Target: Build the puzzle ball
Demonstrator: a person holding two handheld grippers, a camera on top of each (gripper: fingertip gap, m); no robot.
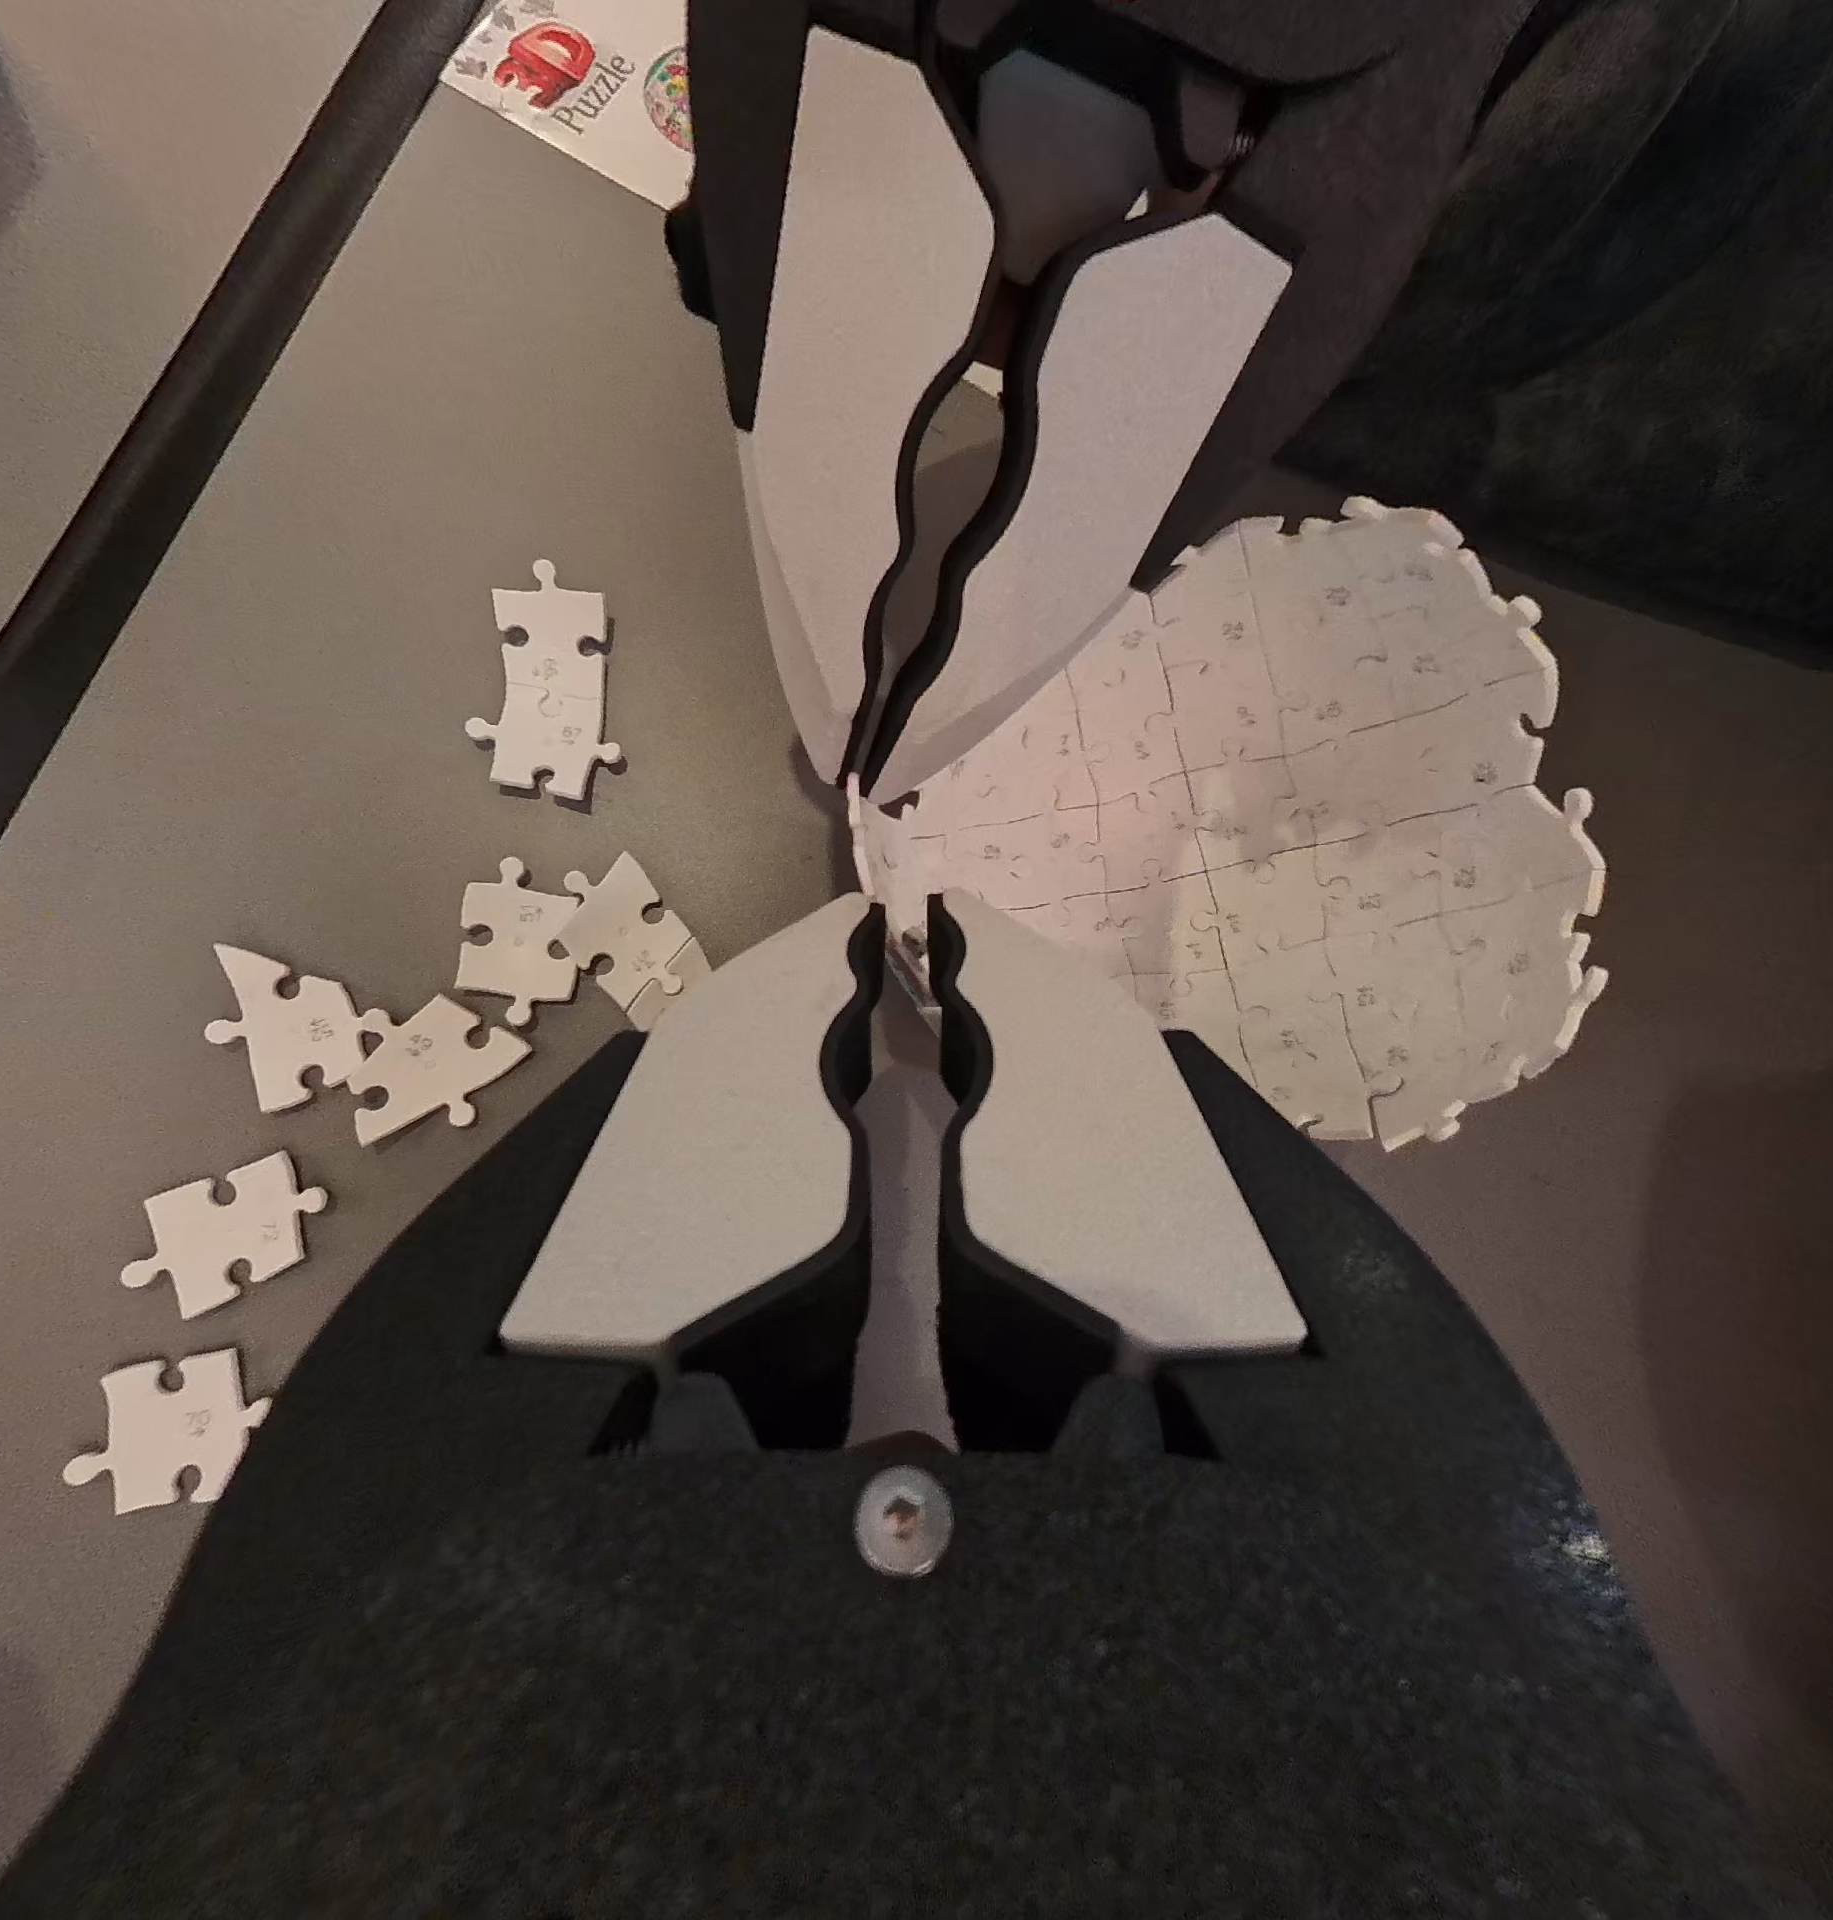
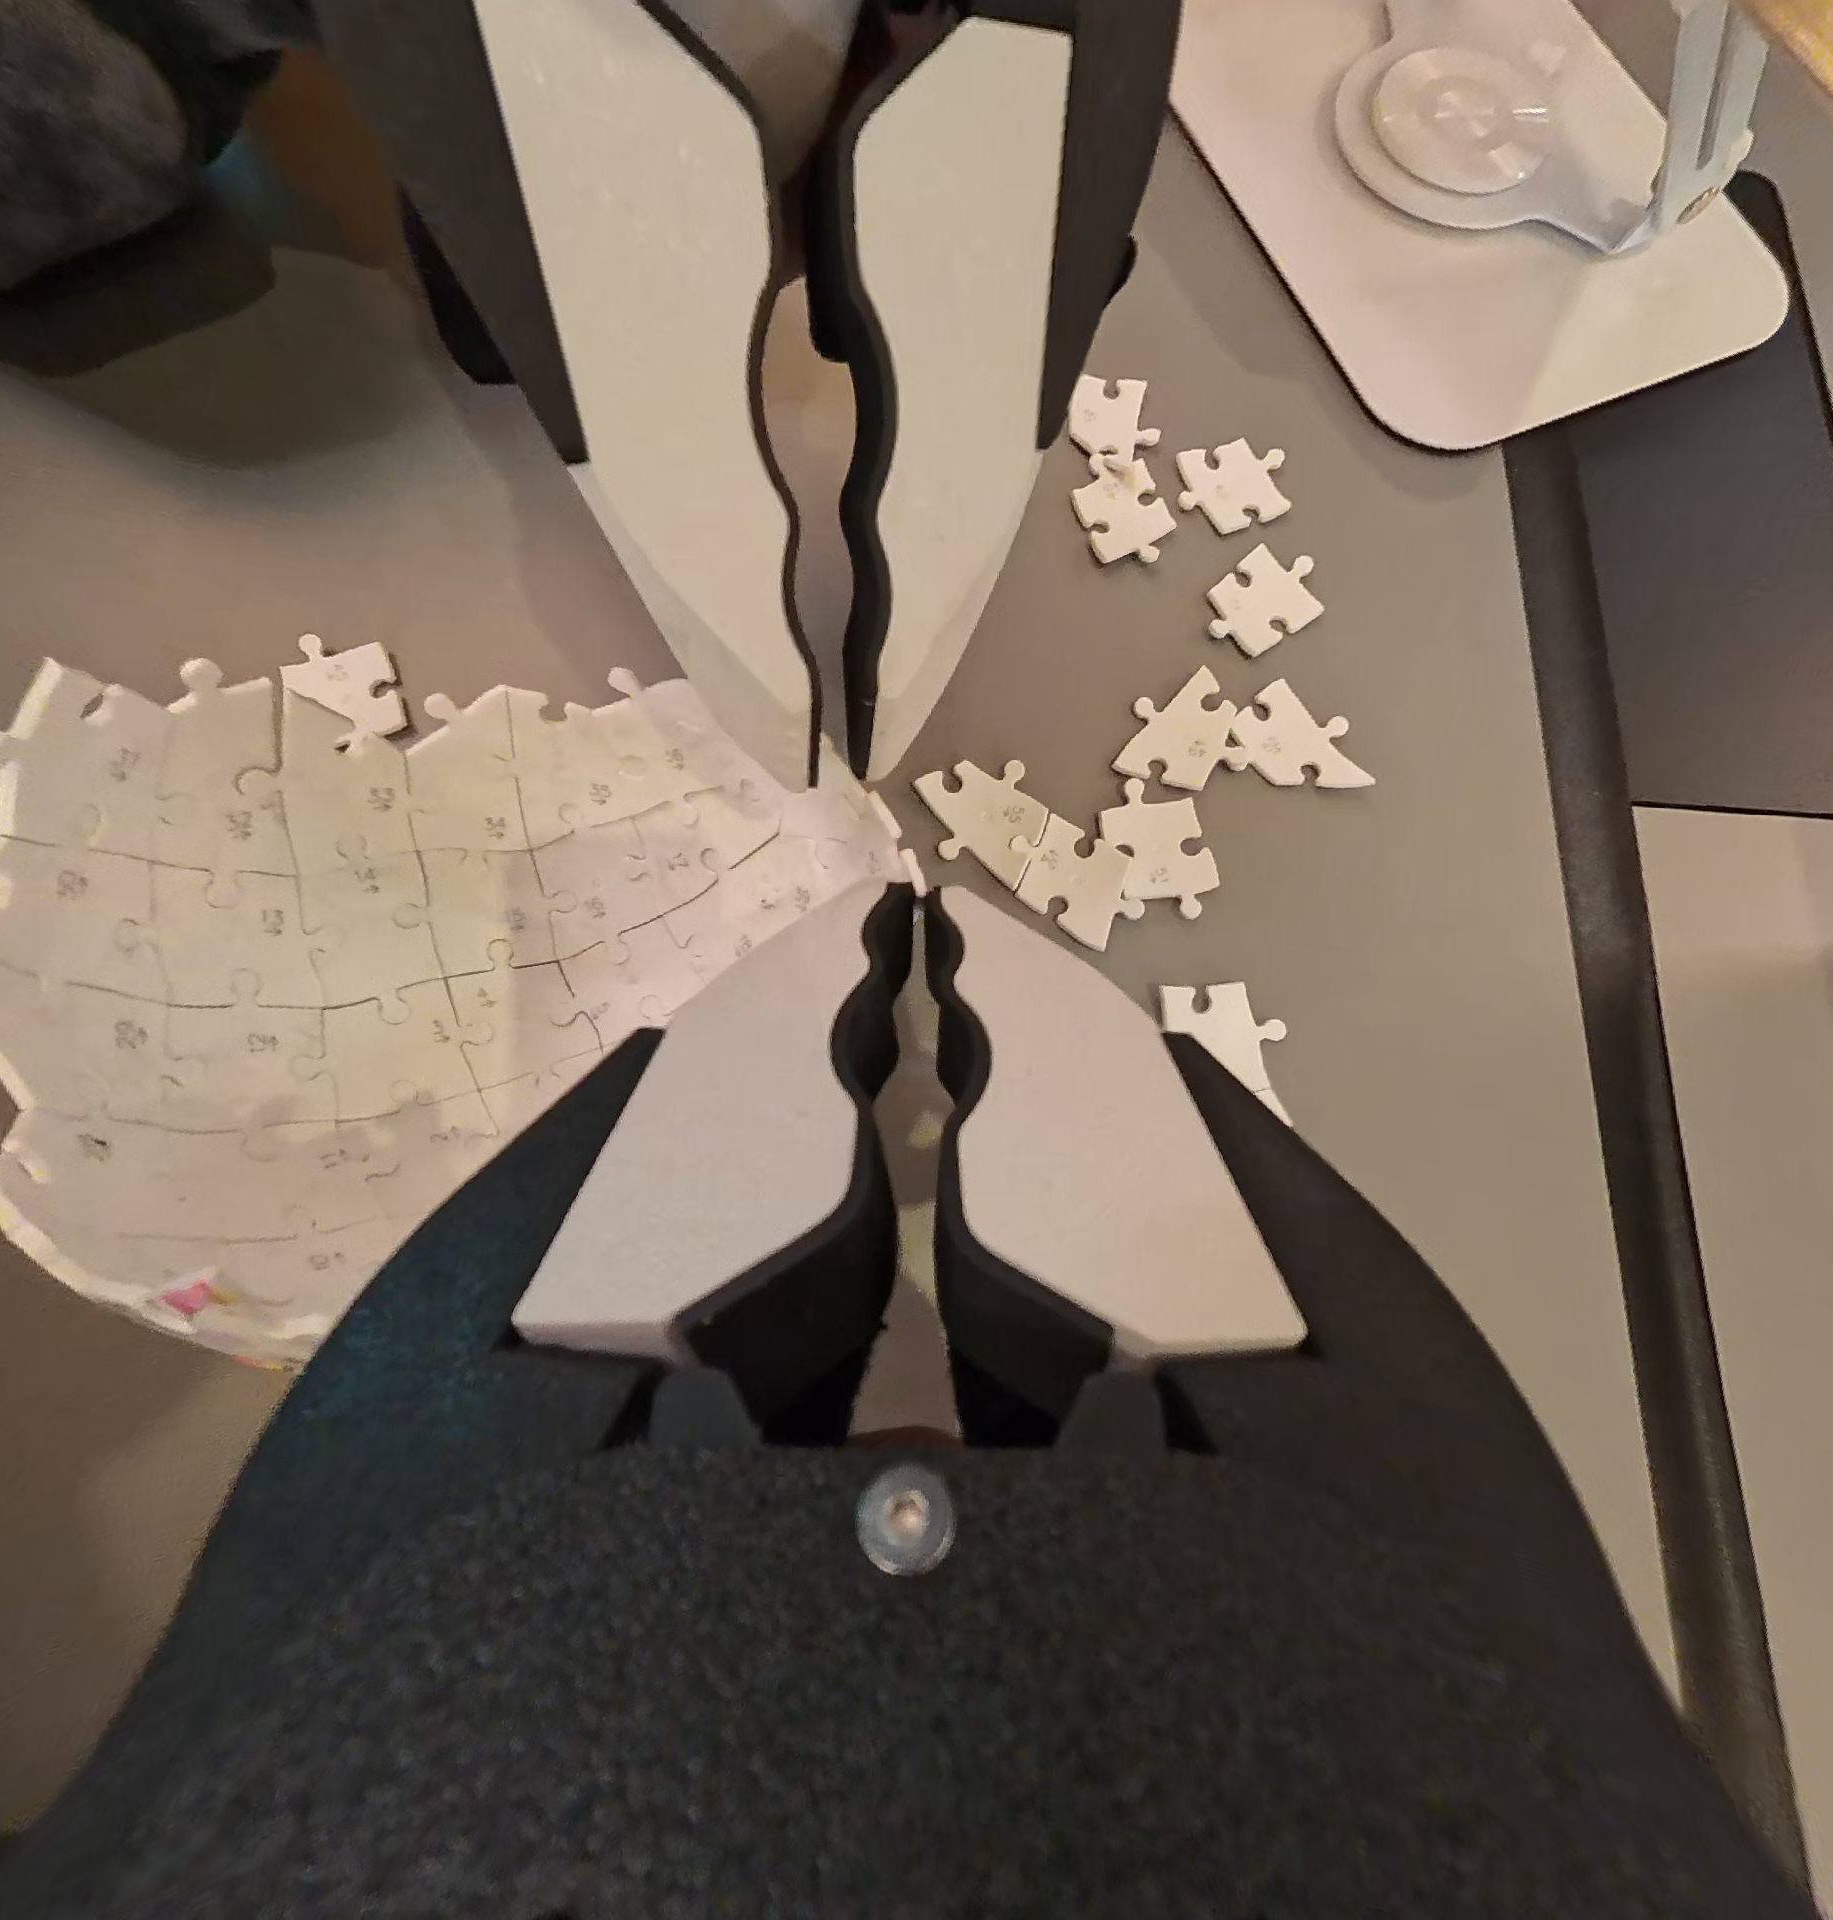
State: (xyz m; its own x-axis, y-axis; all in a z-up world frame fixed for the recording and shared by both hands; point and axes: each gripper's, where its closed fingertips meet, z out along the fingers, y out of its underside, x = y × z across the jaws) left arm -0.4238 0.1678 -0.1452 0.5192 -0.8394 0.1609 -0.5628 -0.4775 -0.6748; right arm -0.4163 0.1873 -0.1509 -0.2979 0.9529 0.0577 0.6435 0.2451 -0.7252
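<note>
Grey and matte, the tabletop (image 1: 392, 582) carries the work. On it rests the half-built white puzzle ball (image 1: 1307, 831), a curved shell of joined plastic pieces with its hollow inner side up and a jagged rim of tabs; small marks on the pieces are too fine to make out. In the right wrist view the shell (image 2: 268, 935) runs off the left edge, and a strip of coloured outer face shows at its lower rim.

Both tools meet at one edge of the shell. The left gripper (image 1: 904, 914), black with pale grey finger faces, has its tips pressed onto the rim, which passes between them and hides the contact point. The right gripper (image 2: 917, 904) likewise nips the same edge from the opposite side, its jaws all but together; each tool's body covers the ball beneath it.

One loose white piece (image 2: 346, 686) lies tilted on the shell's far rim. Beside the ball, scattered white loose puzzle pieces (image 1: 413, 1039) lie flat on the table, some overlapping, a few cut off by the gripper. Farther out are a printed white leaflet (image 1: 579, 94), partly hidden, a pale rounded stand base (image 2: 1577, 270) with a clear disc, and dark fabric (image 1: 1670, 312) at the edge.
</note>
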